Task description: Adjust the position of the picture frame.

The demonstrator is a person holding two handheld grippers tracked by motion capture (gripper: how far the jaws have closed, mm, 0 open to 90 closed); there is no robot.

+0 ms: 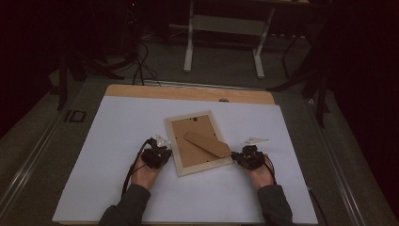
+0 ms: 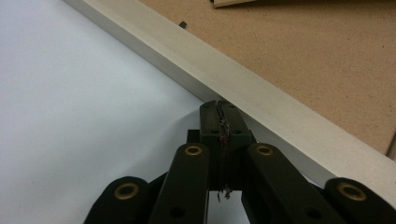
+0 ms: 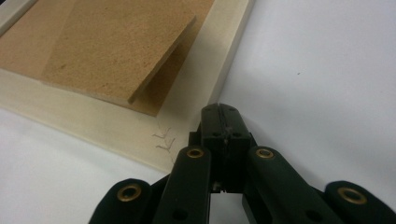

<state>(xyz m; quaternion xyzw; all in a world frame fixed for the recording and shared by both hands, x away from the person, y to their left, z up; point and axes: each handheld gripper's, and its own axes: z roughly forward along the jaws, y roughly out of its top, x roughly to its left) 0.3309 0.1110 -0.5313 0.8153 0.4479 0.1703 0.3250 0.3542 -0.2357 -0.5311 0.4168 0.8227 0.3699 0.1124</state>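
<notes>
Two grippers closed, holding nothing: left gripper (image 1: 157, 151) and right gripper (image 1: 248, 155) touch the picture frame's (image 1: 196, 168) sides | frame face-down mid-worktop (image 1: 117, 188) | risk: uneven pushing could spin it.

Wide bare stretches of white table sheet (image 1: 117, 188) to the left, right and near side, open for passage; picture frame (image 1: 197, 142) lying face down at the centre, hemmed in by the left gripper (image 1: 163, 153) at its left edge and the right gripper (image 1: 236, 157) at its near right corner, both with jaws closed; raised brown stand flap (image 1: 207, 144) jutting above the backing, blocking low sweeps across it; far strip beyond the frame free.
</notes>
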